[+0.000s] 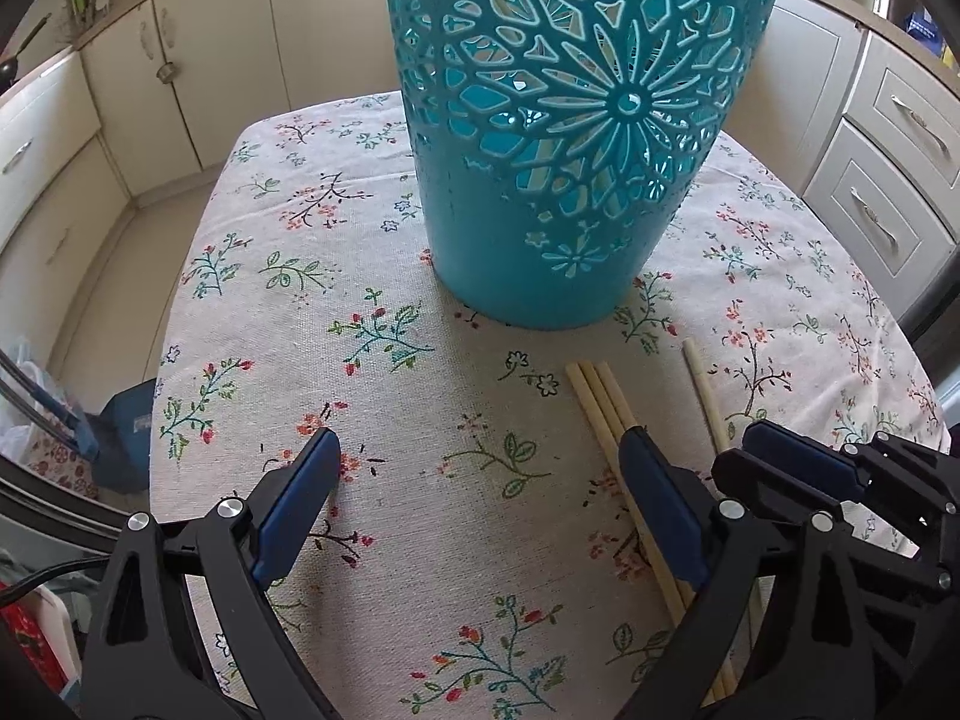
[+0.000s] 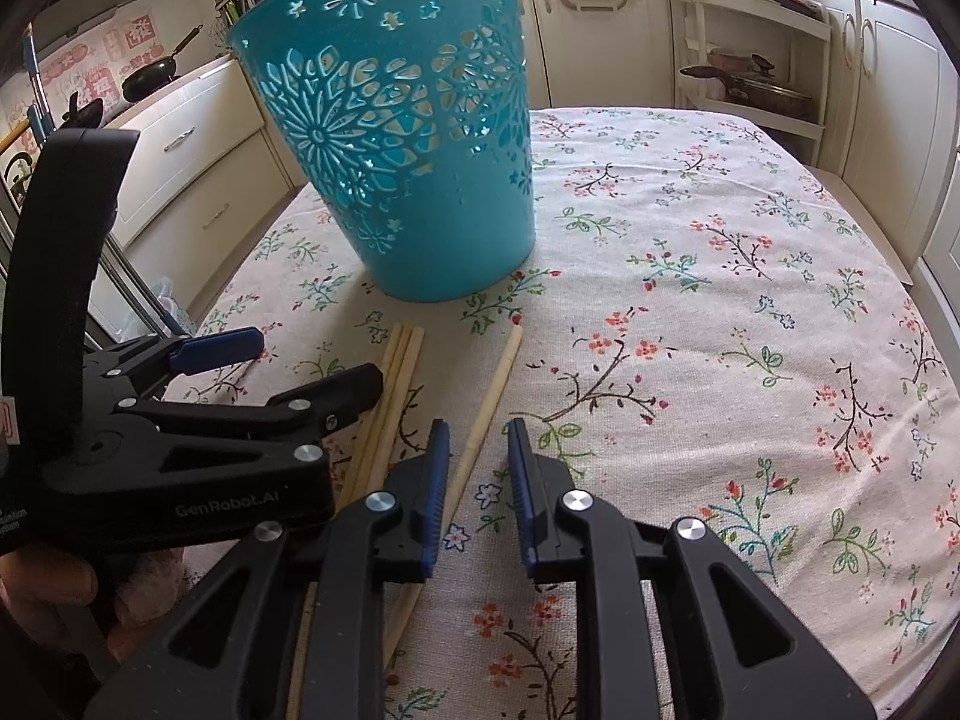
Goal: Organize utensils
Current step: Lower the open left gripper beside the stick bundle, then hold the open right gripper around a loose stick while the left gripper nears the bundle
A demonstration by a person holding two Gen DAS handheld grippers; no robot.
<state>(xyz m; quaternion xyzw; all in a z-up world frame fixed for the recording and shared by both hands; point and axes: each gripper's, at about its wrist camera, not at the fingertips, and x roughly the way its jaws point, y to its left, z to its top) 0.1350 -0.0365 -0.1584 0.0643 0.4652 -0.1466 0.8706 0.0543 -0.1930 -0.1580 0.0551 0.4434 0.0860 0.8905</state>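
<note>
A teal cut-out basket (image 1: 570, 138) stands upright on the floral tablecloth (image 1: 420, 360); it also shows in the right wrist view (image 2: 414, 162). Three bamboo chopsticks (image 1: 594, 402) lie side by side in front of it, with a single chopstick (image 1: 702, 390) apart to their right. My left gripper (image 1: 480, 444) is open, low over the cloth, its right finger over the bundle. My right gripper (image 2: 477, 432) is partly open and empty; the single chopstick (image 2: 492, 390) runs under its left finger. The bundle (image 2: 396, 372) lies left of it, beside the left gripper (image 2: 312, 360).
Cream kitchen cabinets (image 1: 198, 66) surround the table. A shelf rack with a lidded pot (image 2: 756, 90) stands at the back right. A frying pan (image 2: 150, 75) sits on the counter at left. A blue box (image 1: 129, 438) is on the floor left of the table.
</note>
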